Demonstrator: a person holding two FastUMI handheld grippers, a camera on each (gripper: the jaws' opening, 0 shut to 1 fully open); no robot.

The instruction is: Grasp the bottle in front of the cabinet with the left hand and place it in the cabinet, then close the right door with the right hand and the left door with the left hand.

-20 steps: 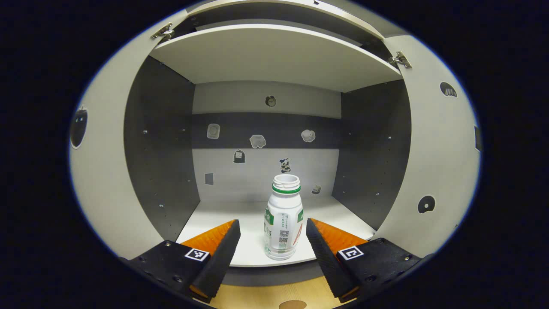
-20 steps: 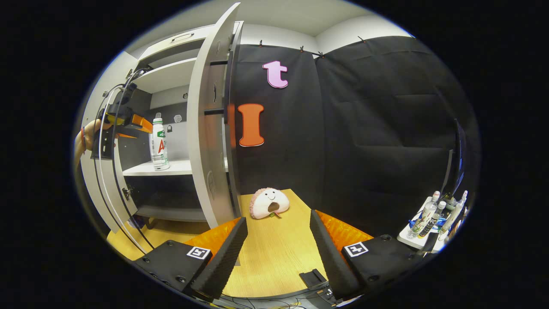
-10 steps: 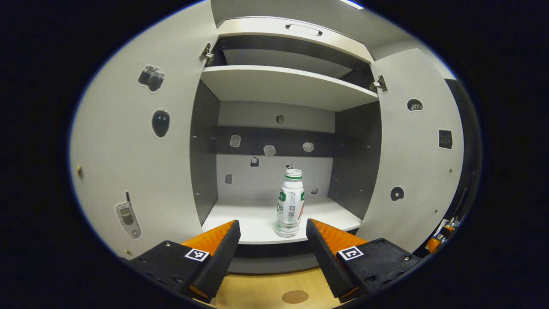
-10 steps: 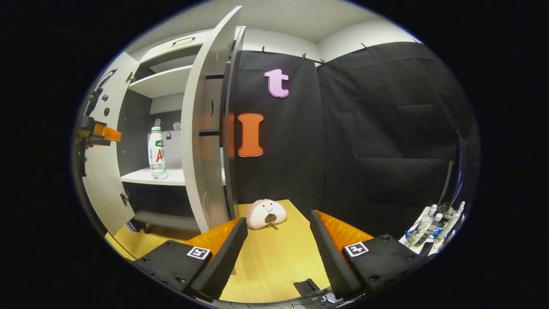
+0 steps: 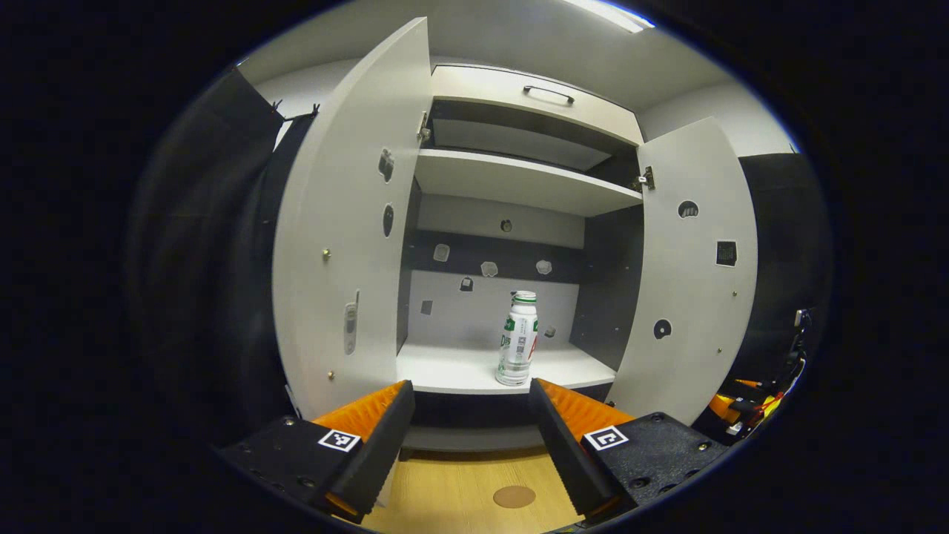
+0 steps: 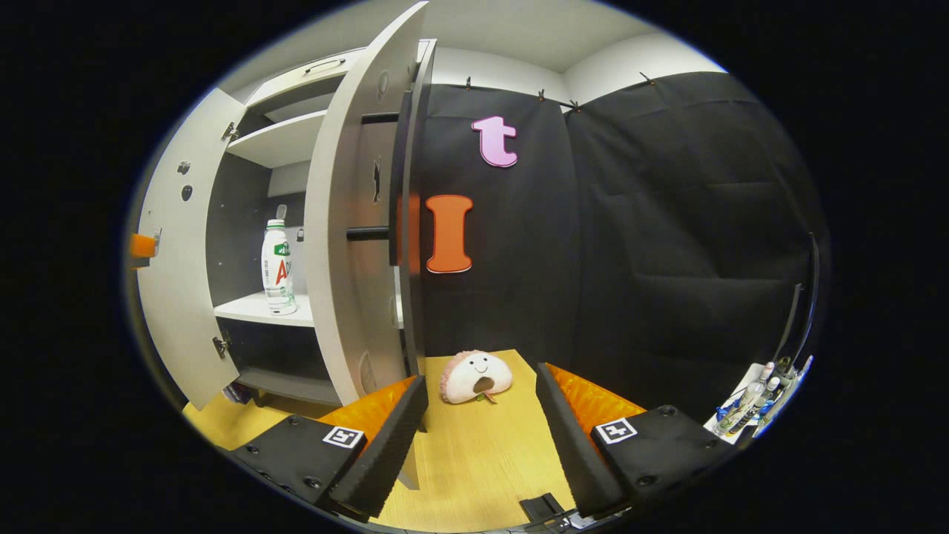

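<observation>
A white bottle with a green collar stands upright near the front edge of the cabinet's lower shelf. My left gripper is open and empty, well back from the cabinet and facing it. Both doors hang open: the left door and the right door. In the right gripper view the bottle shows inside the cabinet past the right door, seen nearly edge-on with a dark bar handle. My right gripper is open, low over the wooden floor, just right of that door.
A round plush toy lies on the wooden floor by the booth wall. A white tray of bottles sits at the far right. An upper shelf and a drawer with a handle top the cabinet.
My left gripper has drawn back from the bottle, which stays on the shelf; both doors now come fully into its view. My right gripper has shifted slightly toward the right door.
</observation>
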